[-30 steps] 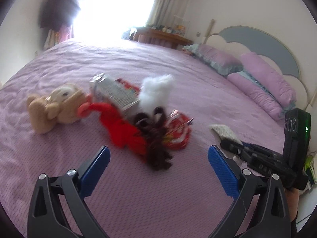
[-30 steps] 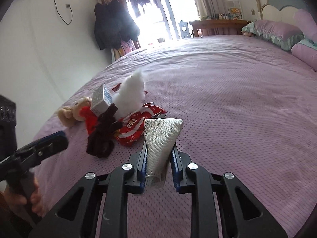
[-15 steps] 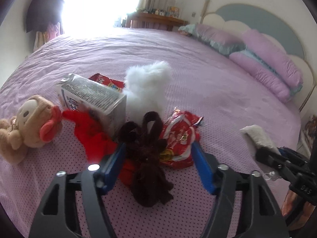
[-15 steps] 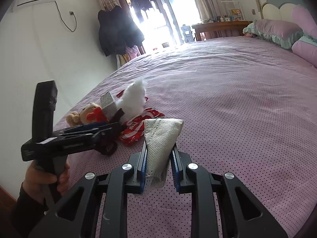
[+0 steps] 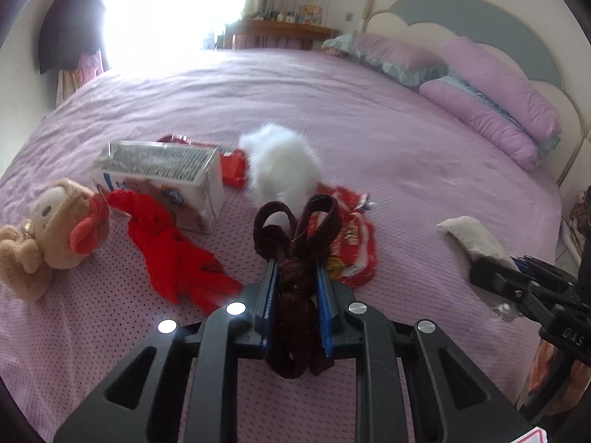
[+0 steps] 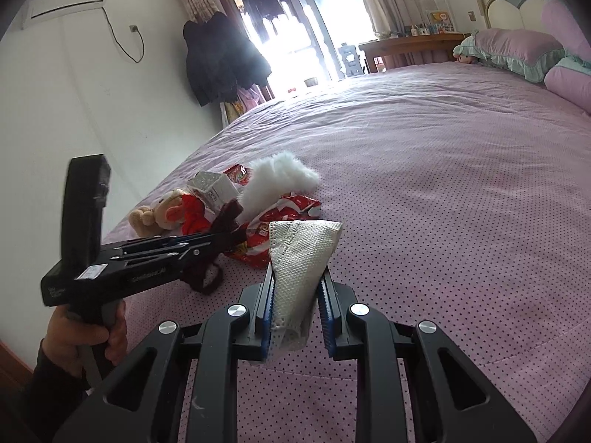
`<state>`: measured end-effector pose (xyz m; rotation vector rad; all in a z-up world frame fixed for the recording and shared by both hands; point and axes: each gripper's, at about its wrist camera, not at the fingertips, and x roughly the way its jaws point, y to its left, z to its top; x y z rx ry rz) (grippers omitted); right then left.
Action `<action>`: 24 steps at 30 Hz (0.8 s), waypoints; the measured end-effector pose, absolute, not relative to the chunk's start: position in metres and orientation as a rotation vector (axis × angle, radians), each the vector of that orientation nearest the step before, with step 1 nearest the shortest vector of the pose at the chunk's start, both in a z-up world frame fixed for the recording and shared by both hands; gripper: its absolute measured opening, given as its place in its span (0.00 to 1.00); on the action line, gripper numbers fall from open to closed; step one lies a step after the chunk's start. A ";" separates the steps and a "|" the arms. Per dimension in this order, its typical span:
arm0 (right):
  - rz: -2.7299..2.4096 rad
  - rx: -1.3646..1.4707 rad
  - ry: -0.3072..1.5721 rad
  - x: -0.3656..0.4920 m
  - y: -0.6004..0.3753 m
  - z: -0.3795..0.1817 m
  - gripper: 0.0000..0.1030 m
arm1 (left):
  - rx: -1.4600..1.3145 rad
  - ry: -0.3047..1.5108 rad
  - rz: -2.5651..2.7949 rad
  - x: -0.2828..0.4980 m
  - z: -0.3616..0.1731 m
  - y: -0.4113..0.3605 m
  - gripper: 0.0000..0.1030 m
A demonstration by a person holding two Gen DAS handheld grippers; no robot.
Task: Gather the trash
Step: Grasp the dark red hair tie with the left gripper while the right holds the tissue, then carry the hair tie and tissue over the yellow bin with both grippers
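Observation:
My left gripper (image 5: 295, 277) is shut on a dark brown knitted piece (image 5: 295, 295), whose two loops stick out past the fingertips. My right gripper (image 6: 297, 280) is shut on a crumpled white paper towel (image 6: 303, 251); it also shows in the left wrist view (image 5: 469, 236). On the purple bed (image 5: 369, 118) lie a red snack wrapper (image 5: 351, 236), a silver-topped carton (image 5: 162, 181), another red wrapper (image 5: 232, 166), a white fluffy piece (image 5: 284, 162) and a red cloth (image 5: 173, 254). The left gripper shows in the right wrist view (image 6: 229, 238).
A tan teddy bear (image 5: 48, 229) lies at the left of the pile. Purple pillows (image 5: 495, 103) lie by the headboard at the far right. A wooden desk (image 5: 280, 33) stands beyond the bed. Dark coats (image 6: 221, 59) hang by the bright balcony door.
My left gripper moved forward over the pile and closed on the dark brown knitted piece. My right gripper kept holding the paper towel and barely moved.

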<state>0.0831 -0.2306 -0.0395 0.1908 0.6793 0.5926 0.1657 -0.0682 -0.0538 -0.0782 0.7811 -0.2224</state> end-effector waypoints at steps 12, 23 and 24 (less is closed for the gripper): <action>0.577 0.166 0.626 0.039 -0.251 -0.016 0.20 | -0.092 0.703 -0.343 0.121 -0.015 -0.095 0.20; 0.455 0.158 0.589 -0.032 -0.317 -0.003 0.20 | -0.030 0.717 -0.527 0.088 -0.017 -0.178 0.20; 0.439 0.162 0.592 -0.038 -0.324 -0.004 0.20 | -0.020 0.722 -0.556 0.084 -0.019 -0.192 0.20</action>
